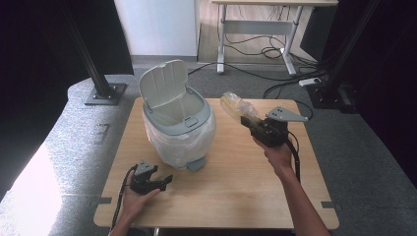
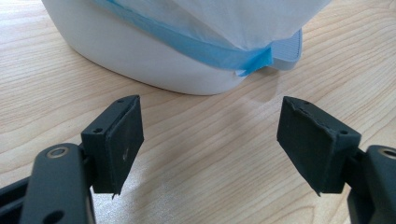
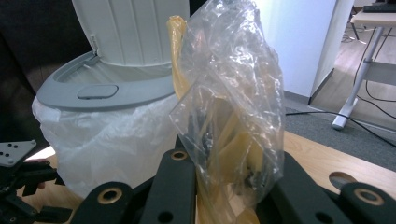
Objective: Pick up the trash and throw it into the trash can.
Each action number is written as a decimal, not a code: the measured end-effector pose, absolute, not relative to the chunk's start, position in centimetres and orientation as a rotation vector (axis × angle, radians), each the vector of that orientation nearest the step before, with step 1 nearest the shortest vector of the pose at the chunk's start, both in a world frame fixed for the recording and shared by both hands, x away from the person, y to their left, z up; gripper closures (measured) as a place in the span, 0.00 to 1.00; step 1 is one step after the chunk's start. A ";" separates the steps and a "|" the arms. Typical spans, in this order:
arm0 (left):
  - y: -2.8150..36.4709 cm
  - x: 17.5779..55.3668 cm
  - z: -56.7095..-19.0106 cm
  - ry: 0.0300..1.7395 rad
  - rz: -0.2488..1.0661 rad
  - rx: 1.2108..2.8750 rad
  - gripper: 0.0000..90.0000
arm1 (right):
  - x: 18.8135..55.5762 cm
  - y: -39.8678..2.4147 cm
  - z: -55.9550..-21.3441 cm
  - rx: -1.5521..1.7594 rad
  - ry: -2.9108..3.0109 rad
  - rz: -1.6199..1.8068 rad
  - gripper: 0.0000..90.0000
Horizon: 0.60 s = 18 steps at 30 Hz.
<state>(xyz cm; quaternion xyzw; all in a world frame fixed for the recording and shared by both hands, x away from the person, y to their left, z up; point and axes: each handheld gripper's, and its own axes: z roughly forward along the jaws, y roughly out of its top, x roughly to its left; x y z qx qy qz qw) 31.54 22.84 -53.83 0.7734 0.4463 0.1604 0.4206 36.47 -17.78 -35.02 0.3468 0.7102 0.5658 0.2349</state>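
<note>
Currently: right gripper [image 1: 252, 122] clamped on a clear bag [image 1: 238, 107], raised beside the open bin [image 1: 178, 127]

Its jaws are closed on the bag's lower part, seen in the right gripper view [image 3: 233, 107]; yellowish contents show through the film, and the top stands free above the jaws. The bag hangs just right of the bin's rim, not yet over the opening. Likely fault: the loose film could catch on the rim or the raised lid [image 1: 163, 83], or the bag could drop outside the liner [image 1: 194, 135] if released short of the opening. A thin, slick film may also slide out of the grip. The left gripper [image 1: 158, 183] rests low on the table [image 1: 236, 196] near the bin's base, jaws spread and empty; a nudge from it could shift the light bin
</note>
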 end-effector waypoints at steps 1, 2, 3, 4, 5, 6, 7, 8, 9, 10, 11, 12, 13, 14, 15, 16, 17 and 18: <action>22.8 31.5 -53.8 1.118 0.401 1.938 0.25 | 36.6 -17.6 -34.9 0.949 1.951 1.554 0.90; 22.8 31.5 -53.8 1.118 0.401 1.937 0.25 | 36.7 -17.4 -34.9 0.952 1.953 1.557 0.90; 22.8 31.5 -53.9 1.119 0.400 1.936 0.25 | 36.9 -17.2 -34.8 0.948 1.956 1.557 0.90; 22.8 31.6 -53.9 1.119 0.400 1.936 0.25 | 37.0 -17.0 -34.8 0.943 1.957 1.556 0.90; 22.8 31.6 -53.9 1.118 0.400 1.937 0.25 | 37.1 -16.9 -34.7 0.948 1.957 1.560 0.90; 22.8 31.6 -53.9 1.118 0.399 1.938 0.25 | 37.2 -16.8 -34.7 0.945 1.956 1.564 0.90; 22.8 31.6 -53.9 1.118 0.398 1.939 0.25 | 37.3 -16.7 -34.7 0.946 1.957 1.566 0.90; 22.8 31.6 -53.9 1.119 0.396 1.939 0.25 | 37.3 -16.6 -34.7 0.943 1.956 1.569 0.90; 22.8 31.6 -53.9 1.119 0.395 1.939 0.25 | 37.4 -16.5 -34.6 0.941 1.959 1.570 0.90; 22.8 31.6 -53.9 1.119 0.395 1.940 0.25 | 37.5 -16.4 -34.6 0.942 1.959 1.571 0.90; 22.8 31.6 -54.0 1.120 0.395 1.940 0.25 | 37.6 -16.4 -34.5 0.935 1.959 1.573 0.90; 22.8 31.6 -53.9 1.119 0.394 1.940 0.25 | 37.6 -16.3 -34.4 0.935 1.961 1.574 0.90; 22.8 31.6 -53.9 1.119 0.394 1.939 0.25 | 37.7 -16.2 -34.4 0.931 1.960 1.579 0.90; 22.8 31.6 -53.9 1.120 0.394 1.939 0.25 | 37.8 -16.0 -34.3 0.928 1.960 1.585 0.90; 22.8 31.6 -53.9 1.120 0.394 1.939 0.25 | 37.9 -15.9 -34.2 0.926 1.960 1.589 0.90; 22.8 31.6 -53.9 1.120 0.394 1.939 0.25 | 37.9 -15.7 -34.2 0.921 1.960 1.594 0.90; 22.8 31.6 -53.9 1.120 0.393 1.940 0.25 | 38.1 -15.5 -34.2 0.920 1.963 1.598 0.90; 22.8 31.6 -54.0 1.120 0.393 1.941 0.25 | 38.2 -15.3 -34.2 0.918 1.966 1.599 0.90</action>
